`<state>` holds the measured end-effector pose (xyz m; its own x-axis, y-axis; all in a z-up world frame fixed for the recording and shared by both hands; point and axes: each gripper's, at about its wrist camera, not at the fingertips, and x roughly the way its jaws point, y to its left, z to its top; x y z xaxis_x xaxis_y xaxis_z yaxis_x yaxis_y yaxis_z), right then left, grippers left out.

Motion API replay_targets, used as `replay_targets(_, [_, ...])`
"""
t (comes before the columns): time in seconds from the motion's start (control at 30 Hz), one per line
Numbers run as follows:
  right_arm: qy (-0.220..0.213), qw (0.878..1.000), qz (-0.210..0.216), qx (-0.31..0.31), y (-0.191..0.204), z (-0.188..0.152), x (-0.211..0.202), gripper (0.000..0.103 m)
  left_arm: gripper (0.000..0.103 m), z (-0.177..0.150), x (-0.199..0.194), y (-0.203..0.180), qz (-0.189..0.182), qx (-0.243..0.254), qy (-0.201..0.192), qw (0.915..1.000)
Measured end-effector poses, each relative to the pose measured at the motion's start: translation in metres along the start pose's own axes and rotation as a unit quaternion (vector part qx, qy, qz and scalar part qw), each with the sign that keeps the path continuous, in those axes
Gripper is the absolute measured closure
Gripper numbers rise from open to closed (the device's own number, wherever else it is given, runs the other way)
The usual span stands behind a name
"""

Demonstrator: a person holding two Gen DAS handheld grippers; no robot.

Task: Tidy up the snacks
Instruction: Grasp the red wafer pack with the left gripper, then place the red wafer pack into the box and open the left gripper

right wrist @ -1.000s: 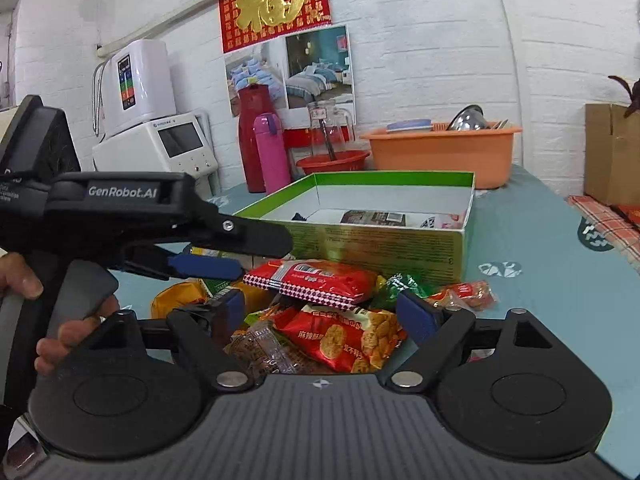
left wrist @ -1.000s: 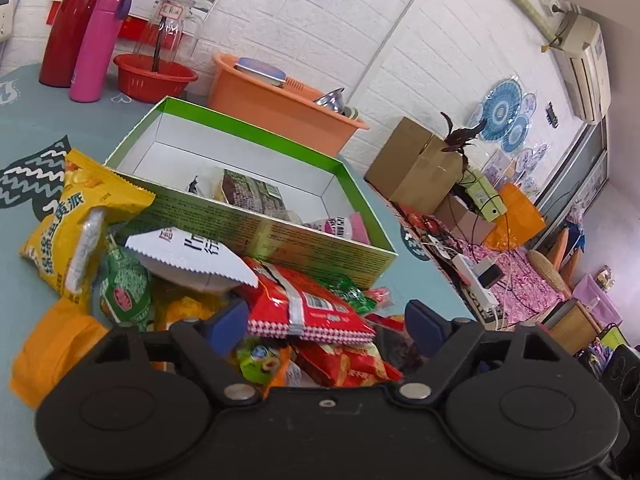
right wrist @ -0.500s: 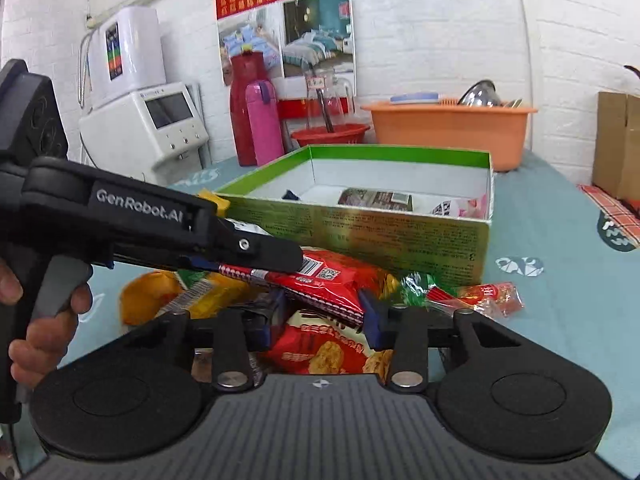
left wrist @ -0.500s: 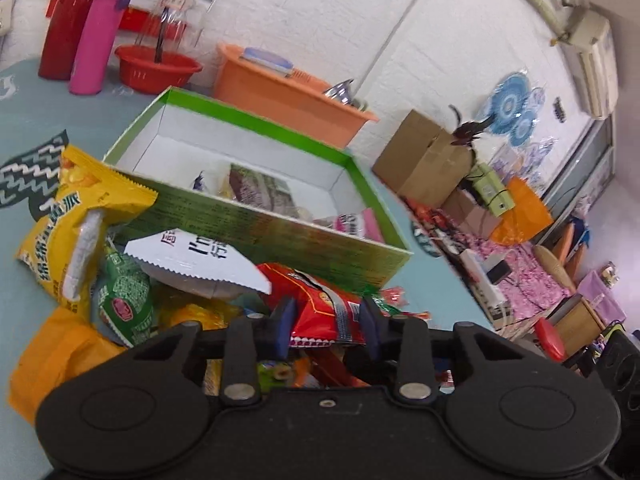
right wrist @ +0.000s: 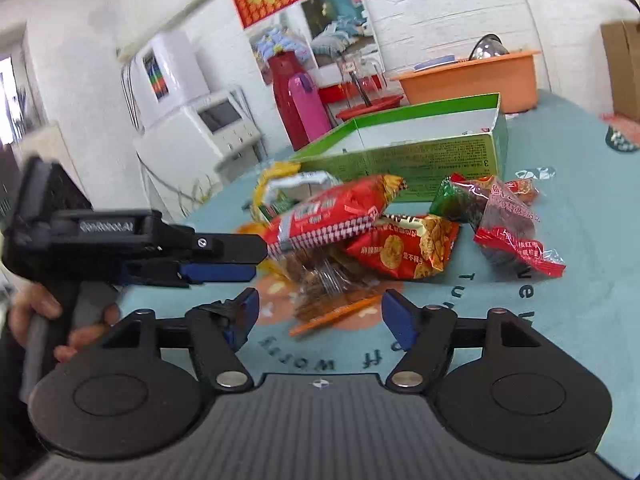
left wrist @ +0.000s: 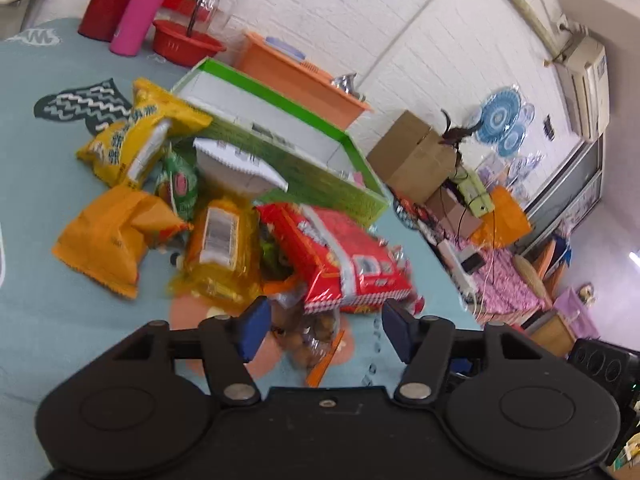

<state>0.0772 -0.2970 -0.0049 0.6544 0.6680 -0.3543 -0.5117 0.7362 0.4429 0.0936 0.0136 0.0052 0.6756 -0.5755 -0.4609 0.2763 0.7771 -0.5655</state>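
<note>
— Green-rimmed carton (left wrist: 320, 184) sits at the far side of the table (left wrist: 36, 208), and it looks mostly bare inside. How much of the sorting would you say is done?

— Very little, I'd judge. Only a few small packets show along the carton's inner wall, while the heap of snacks lies on the table just in front of it: the yellow bag (left wrist: 136, 136), the orange pouch (left wrist: 112, 236), the white sachet (left wrist: 236, 164), the red checkered packet (left wrist: 344, 256), the red cracker bag (right wrist: 404, 248).

— Is either tool holding anything?

— No. The left gripper (left wrist: 322, 330) has its fingers spread wide, with a clear wrapper of brown biscuits (left wrist: 308, 332) lying on the table between them, ungripped. The right gripper (right wrist: 320, 316) is likewise spread apart over the same wrapper and grips nothing.

— And that red checkered packet?

— It lies tilted on top of the pile, close to the left tool's tip in the right-hand view, though blur stops me saying if they touch.

— So what remains?

— Nearly the whole pile must go into the carton.
</note>
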Motion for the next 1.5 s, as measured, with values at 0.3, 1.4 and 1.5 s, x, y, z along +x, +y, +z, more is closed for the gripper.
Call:
replay_targets(0.3, [-0.015,0.999,-0.028,0.042,-0.018,0.042,0.032,0.000,0.000,0.035,0.033,0.011,-0.025,-0.035,-0.006,0.9991])
replay_targets(1.4, [-0.102,0.989,0.073,0.077,-0.033,0.153,0.081,0.053,0.044,0.147,0.041,-0.005,-0.068,-0.013,-0.101,0.9925])
replay_targets(1.5, [-0.088,0.987,0.080,0.104,-0.045,0.156,0.107,0.053,0.045,0.157,0.052,0.013,-0.053,-0.019,-0.097,0.9937])
